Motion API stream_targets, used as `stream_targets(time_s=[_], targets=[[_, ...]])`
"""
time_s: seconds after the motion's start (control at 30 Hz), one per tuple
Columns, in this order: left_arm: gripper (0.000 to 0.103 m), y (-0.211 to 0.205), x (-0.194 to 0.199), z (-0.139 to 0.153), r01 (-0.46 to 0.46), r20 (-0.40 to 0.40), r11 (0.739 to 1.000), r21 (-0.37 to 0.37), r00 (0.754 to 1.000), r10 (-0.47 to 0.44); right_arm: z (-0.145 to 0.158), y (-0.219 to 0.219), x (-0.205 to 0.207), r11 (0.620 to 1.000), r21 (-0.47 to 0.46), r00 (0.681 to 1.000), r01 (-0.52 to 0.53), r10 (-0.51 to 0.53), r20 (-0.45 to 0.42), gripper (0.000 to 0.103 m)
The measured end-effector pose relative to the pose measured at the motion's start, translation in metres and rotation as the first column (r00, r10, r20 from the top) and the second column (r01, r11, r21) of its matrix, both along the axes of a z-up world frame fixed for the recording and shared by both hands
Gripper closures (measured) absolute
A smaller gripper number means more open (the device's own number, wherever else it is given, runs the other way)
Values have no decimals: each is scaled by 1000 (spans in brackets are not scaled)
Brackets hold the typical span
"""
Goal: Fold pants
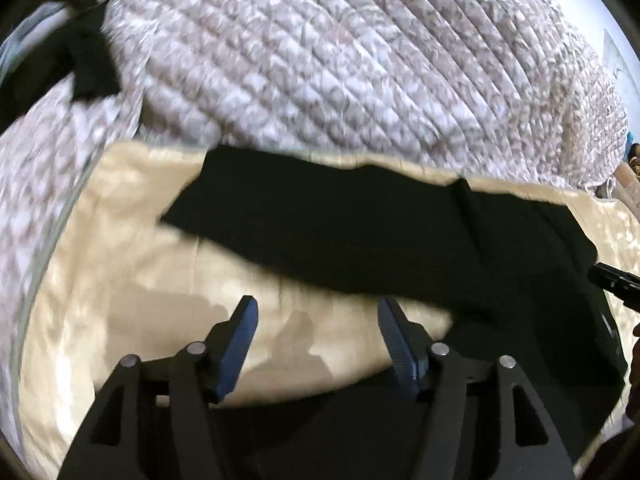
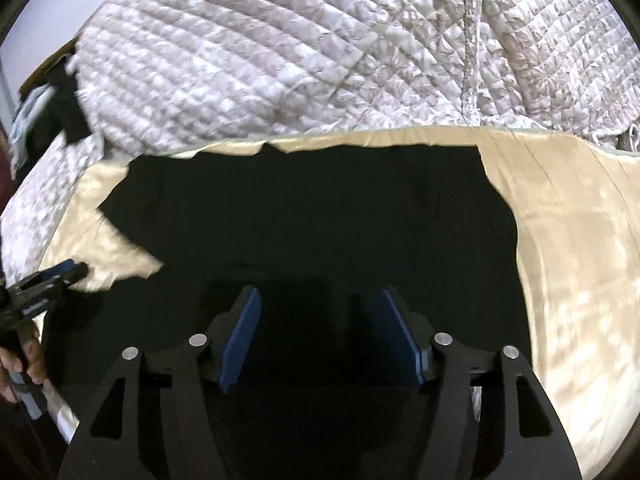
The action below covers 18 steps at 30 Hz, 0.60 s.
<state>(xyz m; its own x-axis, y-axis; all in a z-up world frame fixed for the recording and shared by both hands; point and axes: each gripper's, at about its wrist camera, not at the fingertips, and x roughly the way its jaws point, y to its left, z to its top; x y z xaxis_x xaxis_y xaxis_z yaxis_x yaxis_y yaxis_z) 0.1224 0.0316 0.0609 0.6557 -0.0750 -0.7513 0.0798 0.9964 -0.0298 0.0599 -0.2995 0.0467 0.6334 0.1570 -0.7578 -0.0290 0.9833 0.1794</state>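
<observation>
- Left claw [image 1: 316, 308]: jaws are seen spread, nothing between the blue pads [image 1: 240, 344]; only cream sheet is seen in the gap. The claw is held just above the bed, tilted downward, beside the near-left edge of the pants.
- Pants [image 1: 380, 232]: black garment is laid flat on the cream sheet [image 1: 120, 260] of the bed, in front of the quilted floral bedspread [image 1: 320, 60]. No part of it is pinched by either claw.
- Progress, judged from the lie of the cloth: the garment is read as a compact dark slab with a straight right edge and a layered, stepped left end, so at least one fold is taken as already made. How many layers are stacked cannot be told; the fabric is too dark. At least one further fold and a final smoothing are judged to remain.
- Orientation: the long axis is run left to right across both views, roughly parallel to the edge of the bedspread. In the left wrist view one narrower end is pointed to the left. Waistband and hems cannot be told apart.
- Right claw [image 2: 316, 308]: jaws are seen spread, with nothing pinched; the pads [image 2: 244, 340] are held directly over the black cloth, whether touching it cannot be told. The left claw is visible at this view's left margin, gripped by a hand [image 2: 24, 364].
- A second dark item [image 1: 80, 60] is noted at far left, well apart.
</observation>
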Motion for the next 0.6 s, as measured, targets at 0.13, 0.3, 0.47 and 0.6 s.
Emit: stream_targets(time_s=[0.13, 0.3, 0.47, 0.6], targets=[[33, 0, 59, -5, 16, -4, 999, 43, 1000, -16, 2, -16, 46, 999, 30, 1000, 17, -17, 3, 40], [33, 2, 122, -25, -17, -23, 997, 80, 1000, 19, 3, -29, 95, 998, 9, 998, 56, -56, 15, 40], [29, -9, 155, -53, -17, -64, 993, 119, 998, 25, -11, -31, 138, 998, -1, 998, 58, -58, -19, 40], [18, -30, 153, -71, 22, -33, 973, 230, 999, -14, -29, -15, 163, 998, -56, 997, 0, -5, -74, 40]])
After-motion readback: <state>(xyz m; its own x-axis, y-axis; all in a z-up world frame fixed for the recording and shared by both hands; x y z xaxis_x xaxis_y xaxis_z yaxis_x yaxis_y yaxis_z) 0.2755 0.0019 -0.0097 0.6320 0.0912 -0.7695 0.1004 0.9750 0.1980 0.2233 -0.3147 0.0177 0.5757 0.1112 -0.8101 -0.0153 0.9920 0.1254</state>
